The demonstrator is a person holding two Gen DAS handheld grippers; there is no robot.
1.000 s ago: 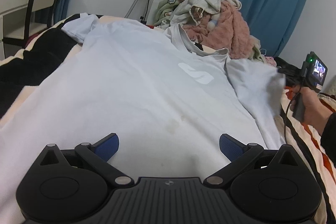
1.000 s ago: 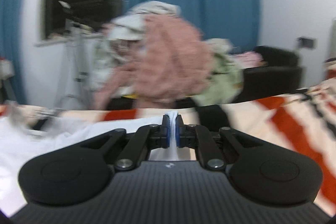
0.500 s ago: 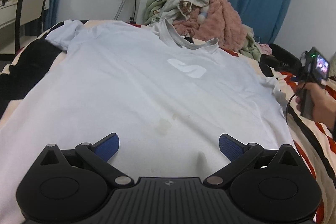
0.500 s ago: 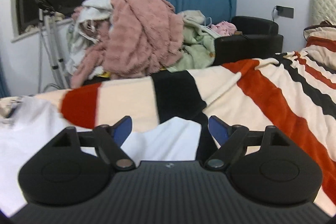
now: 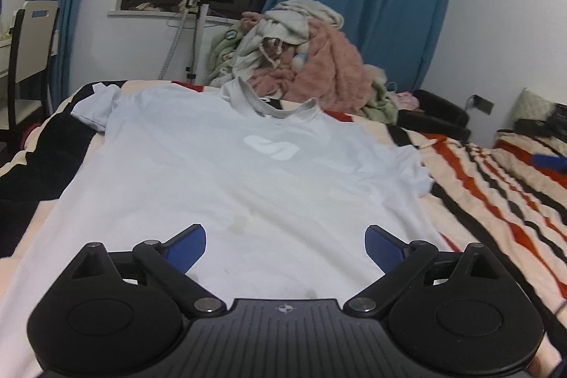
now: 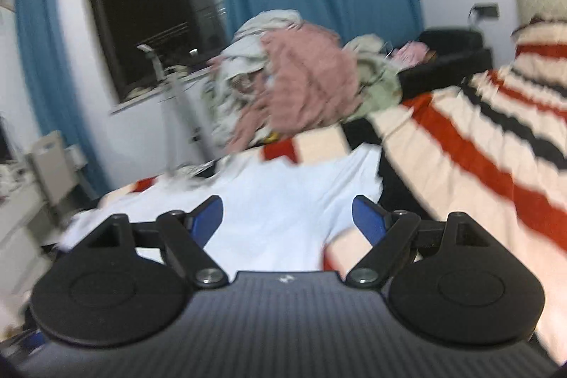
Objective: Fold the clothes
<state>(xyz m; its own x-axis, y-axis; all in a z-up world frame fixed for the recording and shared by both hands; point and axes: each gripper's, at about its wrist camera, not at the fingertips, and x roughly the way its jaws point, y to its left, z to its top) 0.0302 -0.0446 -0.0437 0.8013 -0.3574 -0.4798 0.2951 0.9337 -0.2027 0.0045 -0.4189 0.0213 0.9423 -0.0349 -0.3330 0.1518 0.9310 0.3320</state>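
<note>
A pale blue T-shirt (image 5: 226,172) lies spread flat on the striped bed, collar (image 5: 273,107) at the far end, both sleeves out. My left gripper (image 5: 285,245) is open and empty, hovering over the shirt's lower part near the hem. My right gripper (image 6: 287,218) is open and empty, above the shirt's right sleeve (image 6: 312,186) by the bed's right side. The right wrist view is blurred by motion.
A heap of unfolded clothes (image 5: 304,59) with a pink fleece sits beyond the bed's far end. The striped blanket (image 5: 496,186) covers the bed to the right. A chair (image 5: 32,59) and desk stand at the left. A tripod (image 5: 195,23) stands by the window.
My right gripper opened and let go of the right sleeve, which now lies flat. The right gripper then pulled back and turned. My left gripper lifted slightly and stays open.
</note>
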